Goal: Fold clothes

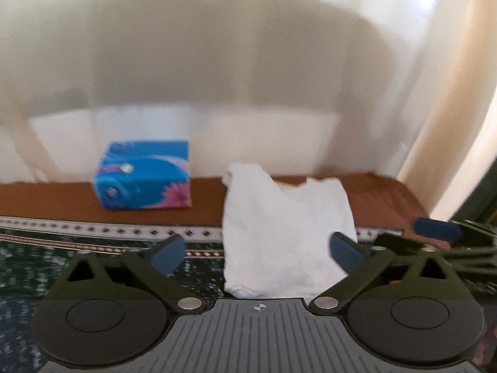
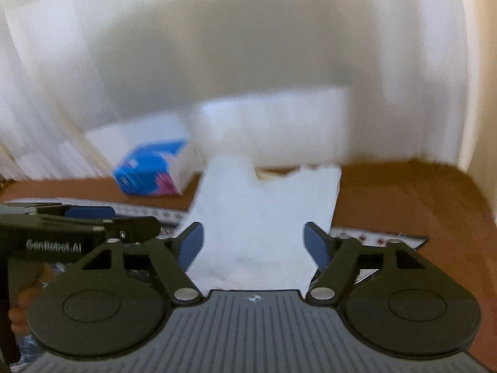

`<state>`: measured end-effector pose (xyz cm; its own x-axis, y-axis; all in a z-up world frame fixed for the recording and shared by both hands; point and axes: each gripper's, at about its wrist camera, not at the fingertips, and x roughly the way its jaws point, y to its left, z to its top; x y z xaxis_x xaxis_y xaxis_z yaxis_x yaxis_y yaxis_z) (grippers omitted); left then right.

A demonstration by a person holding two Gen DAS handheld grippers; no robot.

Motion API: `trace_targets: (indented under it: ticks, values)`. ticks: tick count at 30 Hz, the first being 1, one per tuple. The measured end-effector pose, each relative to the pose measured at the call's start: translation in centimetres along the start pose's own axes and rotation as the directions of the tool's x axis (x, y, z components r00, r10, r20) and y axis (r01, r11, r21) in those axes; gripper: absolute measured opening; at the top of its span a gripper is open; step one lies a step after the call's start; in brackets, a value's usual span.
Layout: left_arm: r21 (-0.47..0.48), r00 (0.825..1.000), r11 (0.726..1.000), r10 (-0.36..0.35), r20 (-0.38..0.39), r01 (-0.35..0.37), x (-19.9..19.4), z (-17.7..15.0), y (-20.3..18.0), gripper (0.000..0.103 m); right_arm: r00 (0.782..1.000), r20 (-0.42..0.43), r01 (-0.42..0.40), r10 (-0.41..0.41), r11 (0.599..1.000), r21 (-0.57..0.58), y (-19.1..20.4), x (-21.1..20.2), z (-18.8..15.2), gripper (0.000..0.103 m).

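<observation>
A white garment lies folded into a narrow upright rectangle across a patterned mat and brown surface. In the left wrist view my left gripper is open, its blue pads spread to either side of the cloth's lower half without clamping it. The right gripper's blue fingertip shows at the right edge. In the right wrist view the same garment fills the middle, and my right gripper is open with its pads flanking the cloth. The left gripper's body juts in from the left.
A blue tissue box with pink flowers stands on the brown surface left of the garment. Pale curtains hang close behind. The dark patterned mat has a banded border. Both views are blurred.
</observation>
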<state>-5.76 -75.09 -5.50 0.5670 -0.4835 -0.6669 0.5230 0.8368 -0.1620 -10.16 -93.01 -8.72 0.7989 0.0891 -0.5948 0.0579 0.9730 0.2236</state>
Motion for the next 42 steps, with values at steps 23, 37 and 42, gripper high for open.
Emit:
trace_targets:
  ticks: [23,37,42]
  values:
    - [0.010,0.993,1.000,0.028,-0.114,-0.027,-3.4,-2.2,-1.7,0.103,0.988,-0.128,0.063,-0.081,0.988,-0.143,2.3,-6.0,-1.5,0.103]
    - [0.030,0.991,0.999,0.021,-0.132,-0.017,-2.9,-2.2,-1.8,0.103,0.983,-0.157,0.074,-0.095,0.988,-0.135,2.3,-4.9,-1.9,0.103]
    - [0.038,0.990,0.999,0.012,-0.137,-0.006,-2.8,-2.1,-2.0,0.103,0.982,-0.161,0.071,-0.093,0.988,-0.135,2.4,-4.8,-2.0,0.103]
